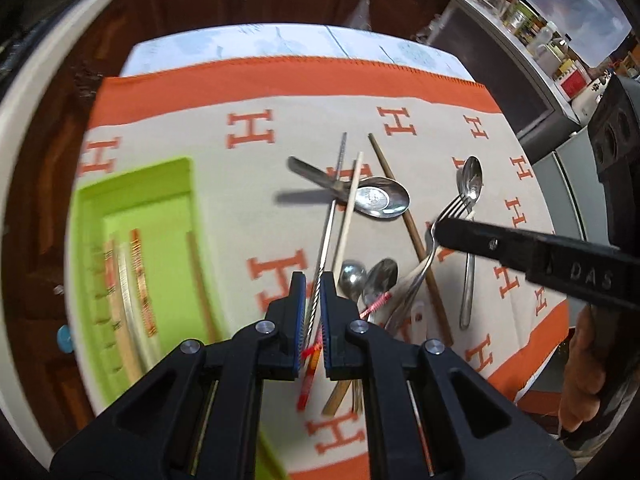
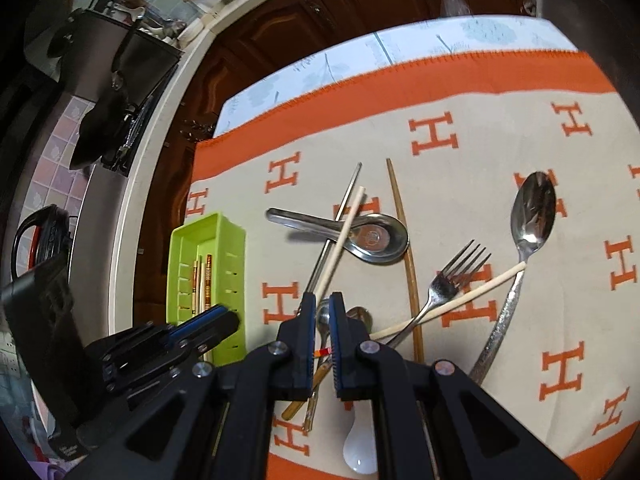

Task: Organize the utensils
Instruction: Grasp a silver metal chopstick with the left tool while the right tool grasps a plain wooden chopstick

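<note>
Your left gripper (image 1: 313, 286) clamps a metal chopstick (image 1: 329, 224); right gripper (image 2: 321, 306) is slightly parted, empty. Carry the chopstick to the green tray (image 1: 90, 208).

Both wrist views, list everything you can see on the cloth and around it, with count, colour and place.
Cloth: one, cream with orange H letters and border, over the table.
Tray: one, lime green, at the cloth's left side, holding chopsticks.
Soup spoon: one, steel, mid-cloth under crossed chopsticks.
Brown chopstick: one, beside it.
Fork: one, steel, right of centre.
Long spoon: one, steel, far right.
White spoon: one, near edge.
Left claw: blue pads around a metal chopstick.
Right claw: narrow gap, holding nothing.
</note>
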